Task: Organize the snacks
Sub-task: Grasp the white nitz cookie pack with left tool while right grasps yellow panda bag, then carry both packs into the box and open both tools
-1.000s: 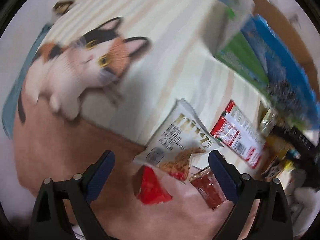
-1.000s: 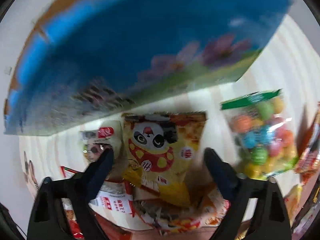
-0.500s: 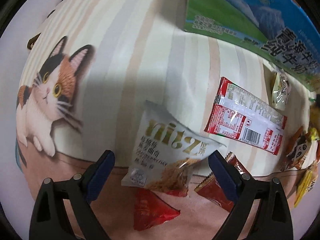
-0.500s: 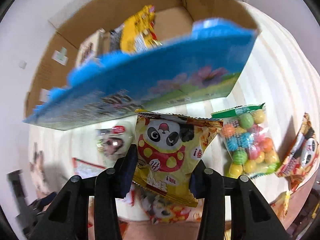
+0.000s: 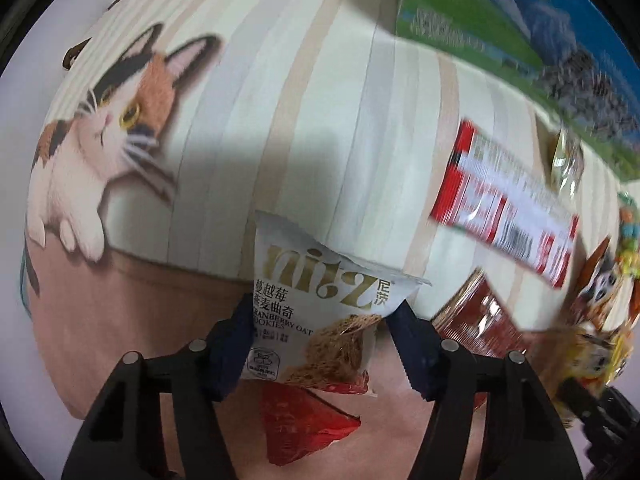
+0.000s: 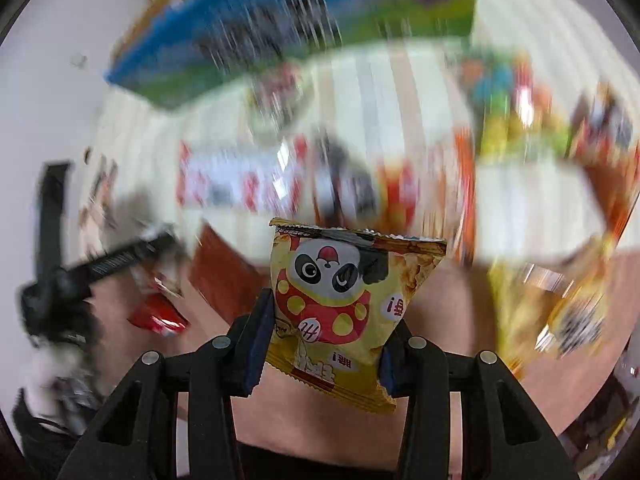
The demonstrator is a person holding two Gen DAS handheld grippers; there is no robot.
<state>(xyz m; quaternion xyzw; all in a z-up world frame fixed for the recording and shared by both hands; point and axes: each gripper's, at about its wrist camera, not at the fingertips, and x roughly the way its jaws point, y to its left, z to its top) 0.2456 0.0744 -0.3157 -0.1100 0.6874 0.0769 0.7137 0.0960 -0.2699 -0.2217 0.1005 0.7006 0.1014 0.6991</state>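
Now both tools clamped: left tool [image 5: 320,340] on cookie packet [image 5: 320,320], no longer open.

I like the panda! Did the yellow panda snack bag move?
Yes. The yellow panda snack bag, pinched by the right gripper, rose away from the blue cardboard box.

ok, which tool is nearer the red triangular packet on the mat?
Left. The left tool, shut on the white cookie packet, sits right over the red triangular packet. The right tool, holding the panda snack bag, is further off to the side.
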